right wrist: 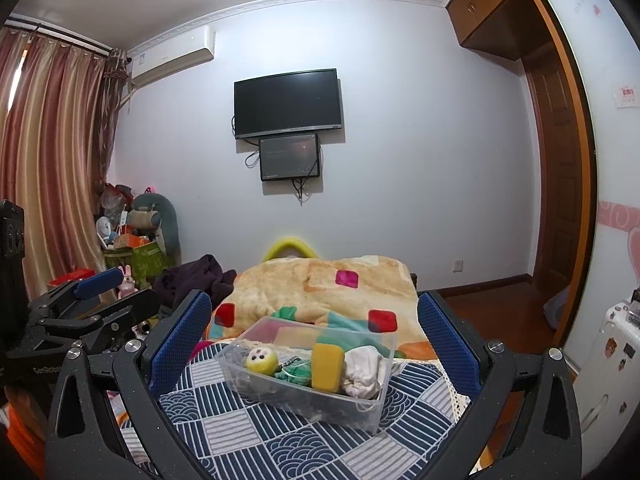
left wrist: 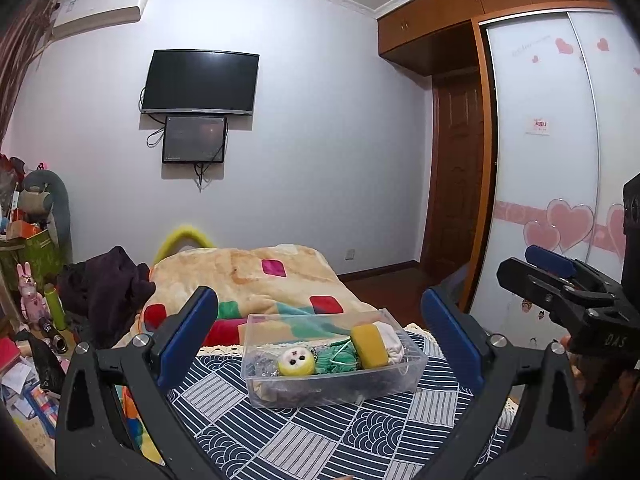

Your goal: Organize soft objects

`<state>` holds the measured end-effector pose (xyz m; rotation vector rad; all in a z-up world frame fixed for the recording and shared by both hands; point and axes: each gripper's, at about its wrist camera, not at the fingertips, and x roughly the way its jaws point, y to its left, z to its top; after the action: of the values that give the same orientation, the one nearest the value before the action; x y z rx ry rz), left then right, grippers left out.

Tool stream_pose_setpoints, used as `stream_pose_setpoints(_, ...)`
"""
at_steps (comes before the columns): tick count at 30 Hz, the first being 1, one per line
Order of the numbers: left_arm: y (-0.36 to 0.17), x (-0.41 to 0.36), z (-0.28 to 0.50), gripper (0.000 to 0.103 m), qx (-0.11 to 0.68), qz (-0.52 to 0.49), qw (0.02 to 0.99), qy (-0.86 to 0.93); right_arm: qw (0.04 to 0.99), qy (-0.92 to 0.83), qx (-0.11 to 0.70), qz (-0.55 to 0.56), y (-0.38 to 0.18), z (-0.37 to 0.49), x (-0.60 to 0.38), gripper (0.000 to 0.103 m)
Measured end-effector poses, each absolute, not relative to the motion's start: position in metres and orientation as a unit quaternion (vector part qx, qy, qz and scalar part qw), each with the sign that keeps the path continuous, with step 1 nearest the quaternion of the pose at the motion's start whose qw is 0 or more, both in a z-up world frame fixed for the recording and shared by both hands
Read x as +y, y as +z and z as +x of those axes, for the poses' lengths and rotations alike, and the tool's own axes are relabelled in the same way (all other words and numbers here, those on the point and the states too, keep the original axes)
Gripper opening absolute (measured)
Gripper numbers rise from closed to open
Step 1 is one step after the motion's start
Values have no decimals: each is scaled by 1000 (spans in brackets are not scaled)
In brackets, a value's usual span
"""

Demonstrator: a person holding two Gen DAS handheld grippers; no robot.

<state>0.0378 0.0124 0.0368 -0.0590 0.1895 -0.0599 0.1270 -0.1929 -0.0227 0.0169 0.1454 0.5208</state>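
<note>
- Two grippers, both empty: left gripper [left wrist: 320, 344] and right gripper [right wrist: 314, 344] each have their blue-padded fingers spread wide, nothing between the pads
- Clear plastic bin [left wrist: 336, 384], one: sits on the patterned bedcover [left wrist: 280, 432] ahead of both finger pairs, framed in the gap between them, touched by neither
- Contents, soft: yellow plush ball with a face [left wrist: 296, 362] towards the left finger, green knitted piece [left wrist: 336, 360] midway, yellow sponge [left wrist: 370, 346] and white cloth bundle [left wrist: 390, 342] towards the right finger; dark items at the bottom, too unclear to name
- Step in hand, as judged: everything visible already lies in the bin, so sorting looks near its end or about to be checked
- Handling advice: if an item needs resettling, come in from above the rim, narrow the fingers before entering, pinch the item's bulk lightly; soft goods compress and slip, and the light bin may slide on the cover
- Left view only: right gripper's body at the far right edge, beyond the right finger; wardrobe door with hearts [left wrist: 560, 220]
- Right view only: left gripper's body beyond the left finger, curtains [right wrist: 52, 160], white cloth bundle seen more fully
</note>
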Motion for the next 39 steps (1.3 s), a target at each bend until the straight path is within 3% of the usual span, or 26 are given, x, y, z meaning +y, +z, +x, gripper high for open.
stream_pose_setpoints(39,37,5,35,103,96,-25,994,-48,965,252,75,10,-22,127,-194,103)
